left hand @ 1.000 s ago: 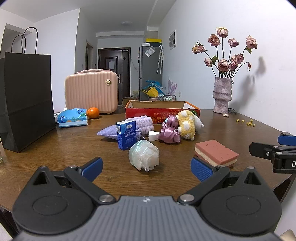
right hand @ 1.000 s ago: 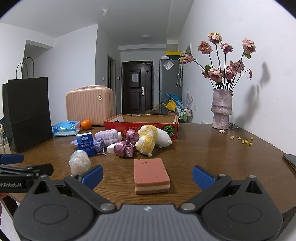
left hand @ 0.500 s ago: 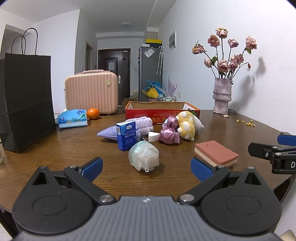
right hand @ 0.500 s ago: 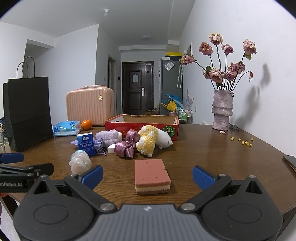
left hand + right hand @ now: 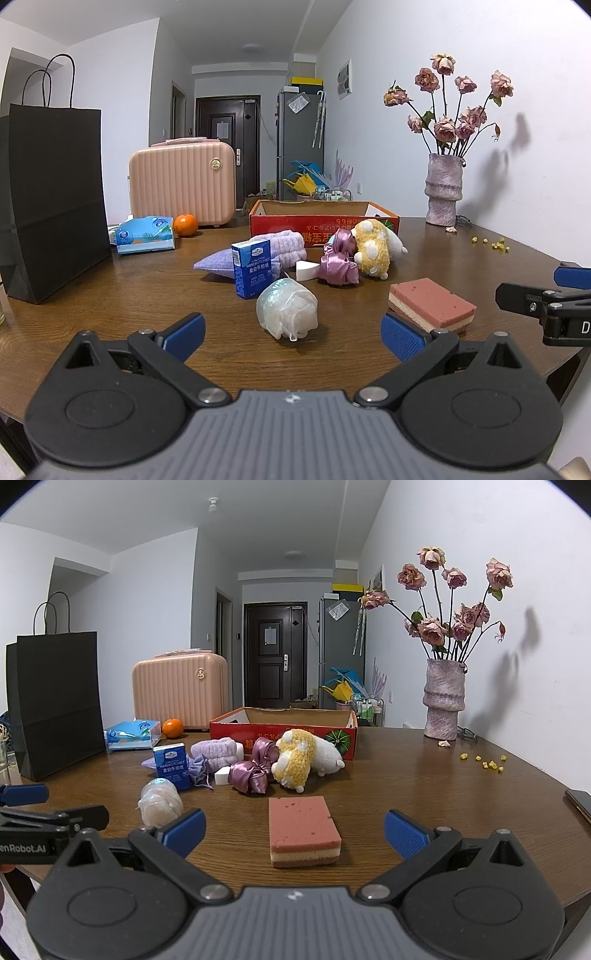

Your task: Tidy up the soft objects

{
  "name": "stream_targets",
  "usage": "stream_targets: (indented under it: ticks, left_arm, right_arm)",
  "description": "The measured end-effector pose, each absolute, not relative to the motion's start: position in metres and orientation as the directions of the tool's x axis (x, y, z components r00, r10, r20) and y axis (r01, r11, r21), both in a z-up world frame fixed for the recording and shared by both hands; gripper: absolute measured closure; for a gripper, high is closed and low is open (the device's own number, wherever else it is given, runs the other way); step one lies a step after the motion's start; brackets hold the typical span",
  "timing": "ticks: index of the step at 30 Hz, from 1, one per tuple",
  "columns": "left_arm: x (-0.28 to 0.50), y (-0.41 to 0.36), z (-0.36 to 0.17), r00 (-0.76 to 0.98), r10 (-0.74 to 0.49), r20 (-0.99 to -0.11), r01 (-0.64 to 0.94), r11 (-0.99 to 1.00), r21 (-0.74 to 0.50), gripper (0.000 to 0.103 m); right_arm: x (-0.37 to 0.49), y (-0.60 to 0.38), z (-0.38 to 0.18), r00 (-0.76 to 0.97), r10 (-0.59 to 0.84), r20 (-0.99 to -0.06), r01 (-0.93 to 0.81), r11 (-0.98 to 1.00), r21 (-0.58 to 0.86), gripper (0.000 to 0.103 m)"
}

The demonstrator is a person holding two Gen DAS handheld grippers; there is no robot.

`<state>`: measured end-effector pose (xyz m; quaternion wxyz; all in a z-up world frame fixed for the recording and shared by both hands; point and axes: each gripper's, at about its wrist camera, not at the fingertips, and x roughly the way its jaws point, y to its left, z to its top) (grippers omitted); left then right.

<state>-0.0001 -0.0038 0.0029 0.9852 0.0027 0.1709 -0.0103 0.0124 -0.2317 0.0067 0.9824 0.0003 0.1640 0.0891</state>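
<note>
Nothing sorted yet, prob. Red box point(image 5: 282, 734) looks empty, tho its floor's partly hidden. Sponge point(image 5: 303, 829), mesh pouf point(image 5: 287, 308), plush point(image 5: 299, 758), scrunchie point(image 5: 255, 770) all lie loose on surface point(image 5: 406, 794). Left gripper point(image 5: 291, 332) and right gripper point(image 5: 293, 829): jaws spread, holding nothing.

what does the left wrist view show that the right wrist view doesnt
Only the left wrist view: the right claw seen from the side, at the right edge. Only the right wrist view: the left claw at the left edge, a dark flat object at the table's right edge. Both: pink sponge, white mesh puff, plush toy, red box, vase of roses.
</note>
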Motion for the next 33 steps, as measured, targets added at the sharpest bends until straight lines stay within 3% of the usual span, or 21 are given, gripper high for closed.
stream_targets:
  ticks: [33]
  left_arm:
    - [0.017,0.001,-0.004,0.934,-0.014,-0.356,0.014,1.0,-0.001,0.0]
  right_arm:
    - [0.029,-0.228,0.0,0.915,0.194,-0.353,-0.201,0.979,0.017,0.0]
